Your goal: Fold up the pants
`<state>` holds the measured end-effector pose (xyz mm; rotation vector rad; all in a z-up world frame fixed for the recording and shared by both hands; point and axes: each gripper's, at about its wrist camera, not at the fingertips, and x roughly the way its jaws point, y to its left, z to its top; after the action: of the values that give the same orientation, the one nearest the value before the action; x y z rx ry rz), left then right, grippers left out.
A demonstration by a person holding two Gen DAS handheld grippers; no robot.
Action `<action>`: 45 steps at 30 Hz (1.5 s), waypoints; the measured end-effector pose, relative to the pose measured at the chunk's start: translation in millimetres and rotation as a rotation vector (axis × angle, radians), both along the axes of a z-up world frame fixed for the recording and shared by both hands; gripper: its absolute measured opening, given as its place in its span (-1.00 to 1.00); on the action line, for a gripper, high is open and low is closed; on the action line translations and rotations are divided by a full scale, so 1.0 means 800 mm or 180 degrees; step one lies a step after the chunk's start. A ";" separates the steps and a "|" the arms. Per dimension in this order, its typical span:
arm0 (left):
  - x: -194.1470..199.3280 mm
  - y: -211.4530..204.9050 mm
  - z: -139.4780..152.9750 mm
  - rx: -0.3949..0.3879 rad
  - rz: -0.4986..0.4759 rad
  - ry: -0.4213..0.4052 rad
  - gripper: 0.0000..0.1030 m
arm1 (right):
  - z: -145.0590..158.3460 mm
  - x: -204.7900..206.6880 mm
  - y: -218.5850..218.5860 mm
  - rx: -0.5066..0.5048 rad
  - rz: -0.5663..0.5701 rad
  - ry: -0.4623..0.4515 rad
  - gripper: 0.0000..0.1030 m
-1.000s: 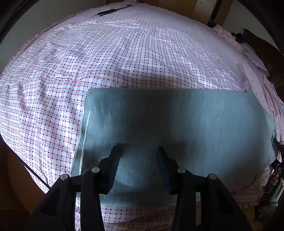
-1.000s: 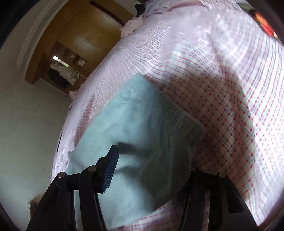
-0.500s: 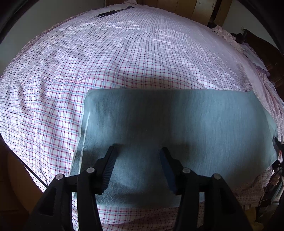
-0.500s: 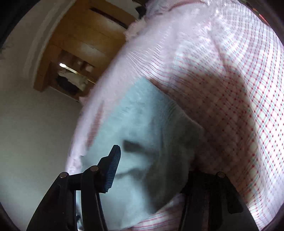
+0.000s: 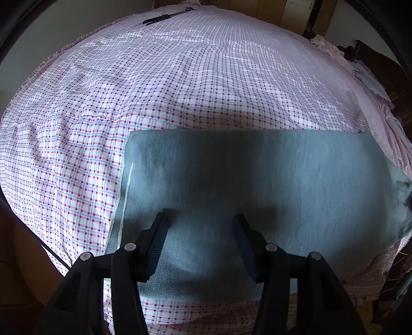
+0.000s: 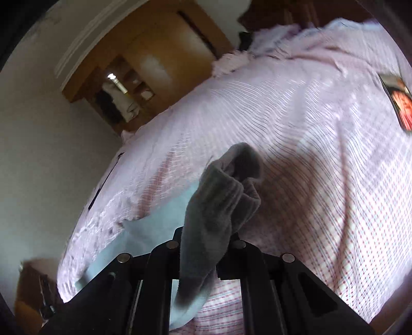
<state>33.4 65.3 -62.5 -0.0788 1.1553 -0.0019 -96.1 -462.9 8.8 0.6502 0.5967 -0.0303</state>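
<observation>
Grey-blue pants (image 5: 257, 185) lie folded lengthwise as a long band across the near part of a bed. My left gripper (image 5: 199, 226) is open and hovers over the band's left half, its fingers apart above the cloth. My right gripper (image 6: 206, 237) is shut on the pants' right end, and a bunched fold of the pants (image 6: 224, 195) stands lifted between its jaws. The rest of the band (image 6: 144, 232) trails down to the left on the sheet. In the left wrist view the lifted end (image 5: 401, 195) shows crumpled at the far right.
The bed has a pink, red and blue checked sheet (image 5: 180, 90). A black strap-like object (image 5: 159, 19) lies at its far edge. A red and black item (image 6: 397, 100) lies on the bed at right. A wooden wardrobe (image 6: 144, 61) stands beyond. Crumpled pink bedding (image 5: 332, 49) sits at the far right.
My right gripper has closed on the pants' right end and lifted it, and its view has swung up. The left gripper has stayed open over the cloth, barely shifting.
</observation>
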 end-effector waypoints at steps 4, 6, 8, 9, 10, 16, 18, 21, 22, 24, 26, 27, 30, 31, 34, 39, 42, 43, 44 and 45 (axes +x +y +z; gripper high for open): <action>-0.001 -0.005 0.002 -0.0006 -0.0004 -0.0011 0.08 | 0.020 0.005 0.022 -0.0205 0.0109 0.0016 -0.94; -0.001 -0.004 0.003 -0.0016 0.0004 -0.0025 0.08 | 0.029 0.006 0.034 -0.0308 0.0187 0.0007 -0.94; -0.001 -0.002 0.005 -0.0029 0.0014 -0.0032 0.07 | 0.038 0.011 0.047 -0.0391 0.0284 -0.0020 -0.95; 0.000 -0.002 0.006 -0.0037 0.0016 -0.0037 0.08 | 0.043 0.012 0.055 -0.0435 0.0341 -0.0039 -0.95; 0.000 -0.001 0.008 -0.0042 0.0017 -0.0041 0.08 | 0.050 0.014 0.064 -0.0475 0.0398 -0.0059 -0.95; -0.002 0.006 0.021 -0.0065 0.0020 -0.0112 0.08 | 0.080 0.017 0.120 -0.0622 0.0753 -0.0200 -0.96; -0.003 0.009 0.024 -0.0073 0.0025 -0.0128 0.08 | 0.089 0.018 0.142 -0.0638 0.0886 -0.0275 -0.97; -0.004 0.010 0.023 -0.0090 0.0040 -0.0145 0.08 | 0.095 0.018 0.164 -0.0647 0.1048 -0.0349 -0.97; -0.004 0.012 0.024 -0.0098 0.0047 -0.0152 0.08 | 0.097 0.020 0.175 -0.0636 0.1126 -0.0370 -0.97; -0.006 0.016 0.025 -0.0113 0.0065 -0.0164 0.08 | 0.098 0.025 0.193 -0.0624 0.1251 -0.0386 -0.97; -0.009 0.018 0.027 -0.0125 0.0080 -0.0176 0.08 | 0.098 0.030 0.213 -0.0637 0.1384 -0.0398 -0.97; -0.011 0.018 0.027 -0.0129 0.0086 -0.0182 0.08 | 0.099 0.034 0.227 -0.0640 0.1468 -0.0403 -0.97; -0.014 0.024 0.031 -0.0143 0.0117 -0.0211 0.07 | 0.099 0.042 0.259 -0.0610 0.1658 -0.0412 -0.97; -0.016 0.027 0.033 -0.0155 0.0136 -0.0228 0.07 | 0.099 0.044 0.269 -0.0599 0.1726 -0.0421 -0.97; -0.022 0.034 0.038 -0.0186 0.0184 -0.0267 0.08 | 0.102 0.051 0.304 -0.0608 0.1938 -0.0449 -0.97; -0.030 0.051 0.044 -0.0215 0.0215 -0.0315 0.07 | 0.099 0.063 0.364 -0.0719 0.2293 -0.0433 -0.97; -0.039 0.057 0.049 -0.0201 0.0234 -0.0351 0.07 | 0.095 0.065 0.395 -0.0723 0.2475 -0.0410 -0.97; -0.041 0.060 0.051 -0.0212 0.0247 -0.0361 0.07 | 0.093 0.065 0.408 -0.0730 0.2559 -0.0414 -0.97; -0.042 0.063 0.053 -0.0228 0.0262 -0.0374 0.07 | 0.093 0.064 0.417 -0.0746 0.2616 -0.0422 -0.97; -0.044 0.067 0.055 -0.0241 0.0277 -0.0392 0.07 | 0.091 0.063 0.433 -0.0794 0.2701 -0.0437 -0.97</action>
<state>-2.2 119.1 -18.3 -0.1937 1.0280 0.0264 -45.6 -116.3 81.9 0.1190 0.6831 0.7169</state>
